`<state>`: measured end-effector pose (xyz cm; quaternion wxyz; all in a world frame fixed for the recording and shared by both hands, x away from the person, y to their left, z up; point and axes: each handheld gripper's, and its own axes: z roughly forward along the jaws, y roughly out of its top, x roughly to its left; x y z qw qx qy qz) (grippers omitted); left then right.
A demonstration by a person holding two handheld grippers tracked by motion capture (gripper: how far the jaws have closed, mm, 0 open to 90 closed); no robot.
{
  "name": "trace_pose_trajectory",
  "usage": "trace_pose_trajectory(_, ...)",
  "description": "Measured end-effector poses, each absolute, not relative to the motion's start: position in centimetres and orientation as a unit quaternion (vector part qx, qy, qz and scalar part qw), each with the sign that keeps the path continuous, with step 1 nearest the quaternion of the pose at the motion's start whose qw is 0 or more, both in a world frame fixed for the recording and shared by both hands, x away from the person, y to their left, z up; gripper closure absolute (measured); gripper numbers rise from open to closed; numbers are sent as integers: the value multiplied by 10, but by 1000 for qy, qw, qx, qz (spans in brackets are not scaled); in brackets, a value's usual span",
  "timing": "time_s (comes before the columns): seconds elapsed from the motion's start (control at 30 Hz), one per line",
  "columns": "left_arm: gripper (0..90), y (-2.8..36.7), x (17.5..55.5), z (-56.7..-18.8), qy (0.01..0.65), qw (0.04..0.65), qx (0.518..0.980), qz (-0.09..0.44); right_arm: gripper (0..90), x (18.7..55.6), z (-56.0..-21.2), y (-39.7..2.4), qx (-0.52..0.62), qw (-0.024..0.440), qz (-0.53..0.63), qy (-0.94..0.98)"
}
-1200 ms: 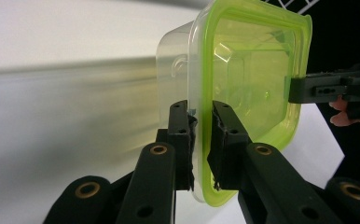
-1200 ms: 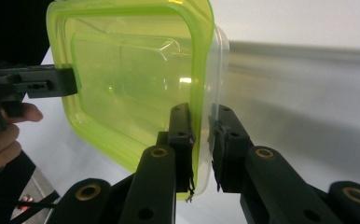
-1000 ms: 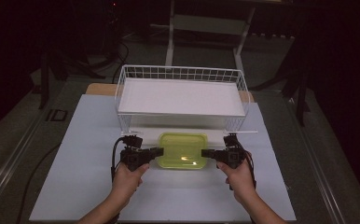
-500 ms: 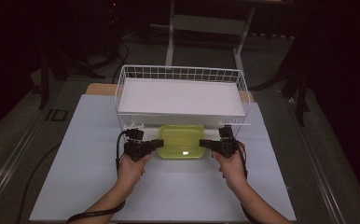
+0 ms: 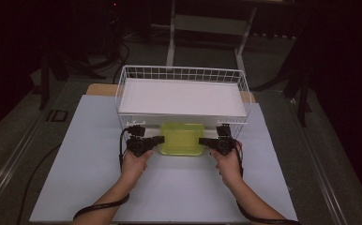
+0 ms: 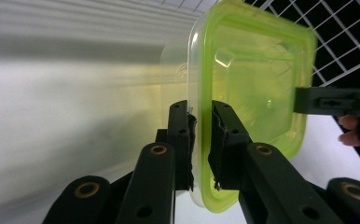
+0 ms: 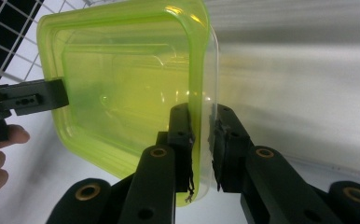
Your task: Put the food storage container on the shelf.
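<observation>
A clear plastic container with a yellow-green lid (image 5: 181,138) hangs level just in front of the white wire basket (image 5: 181,70), its far edge at the basket's lower front wire. My left gripper (image 5: 159,139) is shut on its left rim and my right gripper (image 5: 202,139) on its right rim. In the left gripper view the jaws (image 6: 200,116) pinch the lid's edge of the container (image 6: 252,79), and the other gripper (image 6: 327,100) holds the far side. The right gripper view mirrors this: its jaws (image 7: 201,116) clamp the rim of the container (image 7: 122,79) opposite the left gripper (image 7: 29,98).
The basket holds a flat white panel (image 5: 181,96) and stands at the back of the white tabletop (image 5: 169,192). Dark floor, cables and a metal frame's legs (image 5: 172,42) surround the table. A cable trails from each gripper along the forearms.
Both hands have carried the container away from the person, toward the basket's front and slightly lower. The grips on its two rims are the same.
</observation>
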<state>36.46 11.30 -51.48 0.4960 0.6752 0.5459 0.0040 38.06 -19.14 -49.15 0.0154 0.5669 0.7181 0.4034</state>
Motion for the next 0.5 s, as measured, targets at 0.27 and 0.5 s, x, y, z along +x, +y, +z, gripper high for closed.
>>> trace_pose_trajectory(0.27,758,114,370,-519,538,515,667,17,746,386,-494,-190,573,25,419,704)
trace_pose_trajectory(0.5,642,110,376,-523,529,513,673,58,696,387,-496,-184,571,65,419,703)
